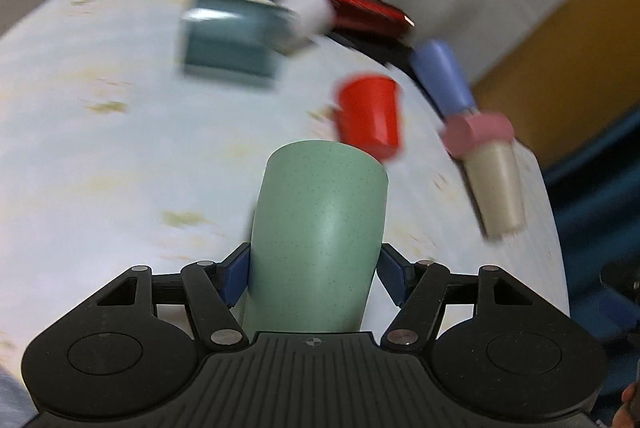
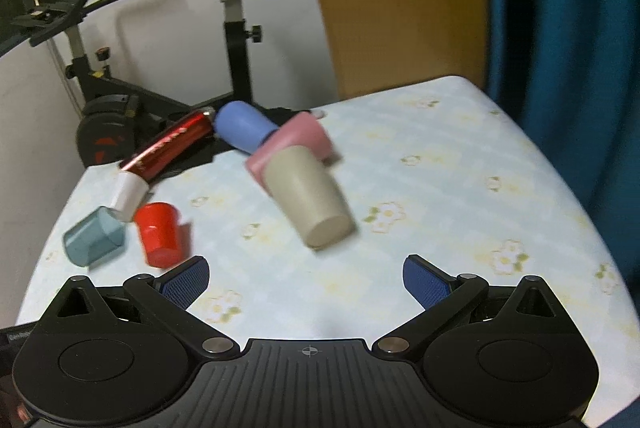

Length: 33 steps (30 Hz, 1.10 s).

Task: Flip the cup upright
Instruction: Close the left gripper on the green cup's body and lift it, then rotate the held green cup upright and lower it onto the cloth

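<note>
Left gripper [image 1: 314,278] clamps the green cup [image 1: 320,228], just nearer than the red cup [image 1: 370,115]; right gripper [image 2: 306,282] wide open, empty.

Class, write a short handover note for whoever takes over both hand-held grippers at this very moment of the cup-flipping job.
Left hand-held gripper: shut on the green cup, closed base pointing away from the camera.
Right hand-held gripper: open, empty, above the table.
On the table: red cup base up, beige cup tipped, with pink cup and blue cup behind it.
Done: green cup gripped.
Left: turn it upright and set it down.
</note>
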Available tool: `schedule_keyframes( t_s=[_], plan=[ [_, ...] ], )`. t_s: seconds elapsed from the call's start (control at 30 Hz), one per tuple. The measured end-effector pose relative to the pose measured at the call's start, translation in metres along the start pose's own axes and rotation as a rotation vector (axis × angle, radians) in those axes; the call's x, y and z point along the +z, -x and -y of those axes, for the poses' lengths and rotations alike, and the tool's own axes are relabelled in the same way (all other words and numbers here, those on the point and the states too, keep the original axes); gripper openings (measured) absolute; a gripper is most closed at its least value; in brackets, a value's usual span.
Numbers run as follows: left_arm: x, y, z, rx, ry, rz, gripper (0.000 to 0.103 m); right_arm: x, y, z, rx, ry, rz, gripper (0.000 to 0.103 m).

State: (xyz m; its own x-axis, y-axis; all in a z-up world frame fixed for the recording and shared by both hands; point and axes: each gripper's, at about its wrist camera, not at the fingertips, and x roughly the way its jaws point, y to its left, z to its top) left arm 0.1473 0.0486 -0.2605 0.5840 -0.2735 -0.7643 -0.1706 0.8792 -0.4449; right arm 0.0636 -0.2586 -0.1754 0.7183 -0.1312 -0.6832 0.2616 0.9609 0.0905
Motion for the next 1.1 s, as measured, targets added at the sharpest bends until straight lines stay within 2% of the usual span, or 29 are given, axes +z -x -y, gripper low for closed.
schedule_keyframes(
  t_s=[0.1, 0.3, 0.47, 0.6, 0.7, 0.87, 1.03, 1.1],
  plan=[
    [-0.006, -0.019, 0.027, -0.025, -0.039, -0.023, 0.069, 0.0, 0.0, 0.013, -0.021, -0.005, -0.005, 0.102],
    [-0.014, -0.041, 0.066, -0.045, -0.12, -0.02, 0.069, -0.001, 0.003, 0.025, -0.051, 0.0, 0.008, 0.102],
    [-0.01, -0.061, 0.073, -0.023, -0.13, -0.038, 0.069, -0.002, 0.003, 0.029, -0.065, -0.004, 0.004, 0.102],
    [-0.01, -0.061, 0.07, -0.036, -0.147, -0.035, 0.069, -0.002, 0.003, 0.026, -0.076, 0.008, -0.001, 0.102],
    [-0.01, -0.055, 0.067, -0.046, -0.164, -0.051, 0.07, -0.001, 0.003, 0.023, -0.075, 0.014, 0.0, 0.102],
    [-0.003, -0.033, 0.06, -0.119, -0.164, -0.052, 0.079, 0.0, 0.006, 0.018, -0.065, 0.02, -0.001, 0.102],
    [0.006, 0.005, 0.053, -0.163, -0.211, 0.022, 0.082, 0.002, 0.009, 0.009, -0.041, 0.023, 0.003, 0.102],
    [0.011, 0.021, 0.047, -0.154, -0.216, 0.059, 0.082, 0.003, 0.008, 0.005, -0.016, 0.019, -0.002, 0.102]
  ],
)
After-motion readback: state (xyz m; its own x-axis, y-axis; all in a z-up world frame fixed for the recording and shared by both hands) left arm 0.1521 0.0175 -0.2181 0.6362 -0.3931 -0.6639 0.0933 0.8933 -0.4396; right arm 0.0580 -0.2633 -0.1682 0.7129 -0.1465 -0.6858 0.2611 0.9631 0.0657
